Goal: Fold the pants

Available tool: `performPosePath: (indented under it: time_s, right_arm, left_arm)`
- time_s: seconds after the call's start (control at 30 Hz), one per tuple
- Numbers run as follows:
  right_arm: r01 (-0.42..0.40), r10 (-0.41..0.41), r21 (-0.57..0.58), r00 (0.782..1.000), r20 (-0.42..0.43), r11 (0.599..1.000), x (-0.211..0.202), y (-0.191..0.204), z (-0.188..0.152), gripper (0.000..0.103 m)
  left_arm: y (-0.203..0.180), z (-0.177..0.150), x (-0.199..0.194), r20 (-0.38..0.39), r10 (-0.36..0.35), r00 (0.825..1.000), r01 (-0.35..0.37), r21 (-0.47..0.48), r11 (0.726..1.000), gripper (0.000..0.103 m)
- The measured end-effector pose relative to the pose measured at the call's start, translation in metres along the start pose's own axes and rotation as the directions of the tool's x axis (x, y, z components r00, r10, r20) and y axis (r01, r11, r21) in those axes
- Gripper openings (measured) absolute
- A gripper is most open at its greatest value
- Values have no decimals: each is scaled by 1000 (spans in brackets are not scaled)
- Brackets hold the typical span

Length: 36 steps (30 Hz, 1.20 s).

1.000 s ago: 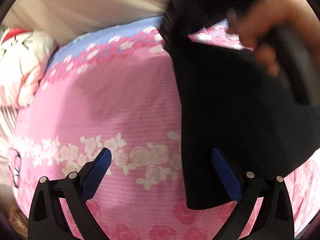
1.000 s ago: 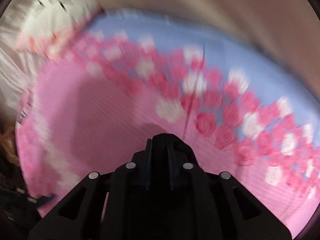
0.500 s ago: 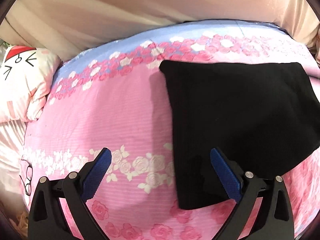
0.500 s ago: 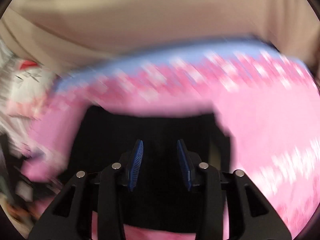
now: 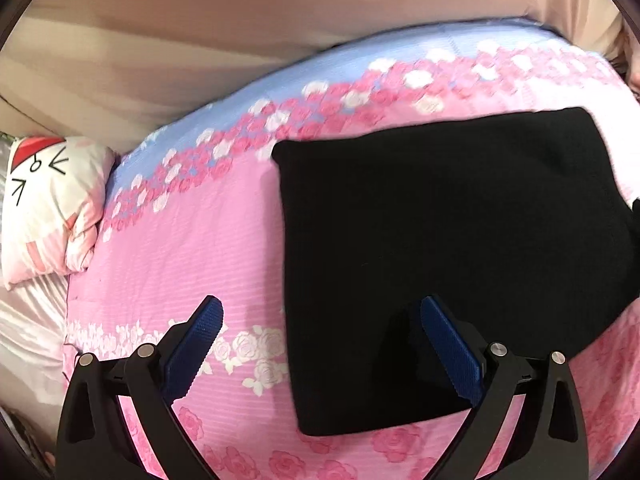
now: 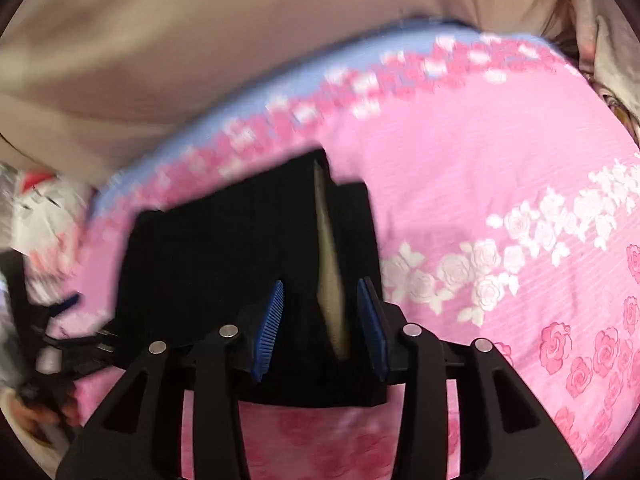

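Note:
The black pants [image 5: 452,248] lie folded into a rough rectangle on the pink floral bedspread [image 5: 180,240]. My left gripper [image 5: 320,320] is open and empty, above the near left edge of the pants, its right finger over the fabric. In the right wrist view the pants [image 6: 224,264] lie ahead, with a tan strip [image 6: 330,276] showing along a fold. My right gripper [image 6: 322,304] is open and holds nothing, with the pants' near right part between its spread fingers.
A white cartoon pillow [image 5: 44,208] lies at the bed's left end. A beige curtain or wall [image 5: 240,40] backs the bed's far edge. The other gripper [image 6: 60,344] and a hand show at the left of the right wrist view.
The right gripper let go of the pants and opened; the pants dropped flat onto the bed. The right gripper drew back toward the near edge. The left gripper stayed open.

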State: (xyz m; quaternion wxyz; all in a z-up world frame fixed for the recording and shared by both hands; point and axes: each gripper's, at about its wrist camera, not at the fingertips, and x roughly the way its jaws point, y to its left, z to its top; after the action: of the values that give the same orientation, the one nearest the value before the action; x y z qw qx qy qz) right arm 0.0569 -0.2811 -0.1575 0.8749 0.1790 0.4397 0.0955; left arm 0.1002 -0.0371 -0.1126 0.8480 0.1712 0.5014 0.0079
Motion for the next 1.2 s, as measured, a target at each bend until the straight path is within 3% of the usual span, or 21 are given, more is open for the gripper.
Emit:
performPosePath:
  time_s: [0.1,0.17,0.23,0.27,0.33,0.43,0.53,0.67,0.77,0.87,1.03,1.1,1.13,1.2]
  right_arm:
    - [0,-3,-53,999,-50,999,7,10,-3,39]
    - [28,-39,-91,991,-125,995,26,15,-12,36]
    - [41,-54,-88,988,-145,995,34,8,-25,27]
    - [37,-49,-87,988,-146,996,31,7,-25,16]
    - [30,-41,-84,990,-137,996,20,8,-23,10]
    - [26,-35,-83,993,-110,996,3,10,-23,9]
    - [55,-66,-85,988,-136,995,16,0,-34,8]
    - [14,-15,-13,992,-125,1000,17,-11,-37,11]
    - [21,-20,14,999,-33,1000,-13,-4,-24,14]
    - [-56,56,-16,998,23,998,-26,17,-4,15]
    - [-80,78,-135,997,-25,988,26,52,14,15]
    - [-16,5,-165,998,-66,986,58,44,12,13]
    - [7,-18,-142,997,-80,990,74,28,9,3]
    - [-84,83,-11,994,-74,996,72,3,11,0]
  left_arm:
    - [-13,5,-8,9,-16,1000,16,7,1000,98]
    - [-21,9,-15,10,-33,999,33,0,999,98]
    - [-25,11,-21,16,-51,999,51,-4,999,98]
    - [-29,12,-25,17,-56,998,56,-1,998,98]
    - [-34,12,-28,12,-57,998,56,10,998,98]
    - [-39,11,-30,4,-62,998,62,20,998,98]
    - [-44,9,-24,-21,-64,998,64,24,998,98]
    - [-47,3,-17,-55,-58,997,60,30,998,98]
    - [-47,0,-15,-69,-55,996,58,34,998,98]
    - [-46,-2,-12,-79,-62,995,64,28,998,98]
    - [-48,-6,-10,-96,-58,994,62,34,998,98]
    - [-49,-8,-11,-95,-45,994,50,47,998,98]
    - [-48,-10,-11,-95,-37,995,42,54,998,98]
    - [-45,-12,-10,-97,-29,995,34,54,998,98]
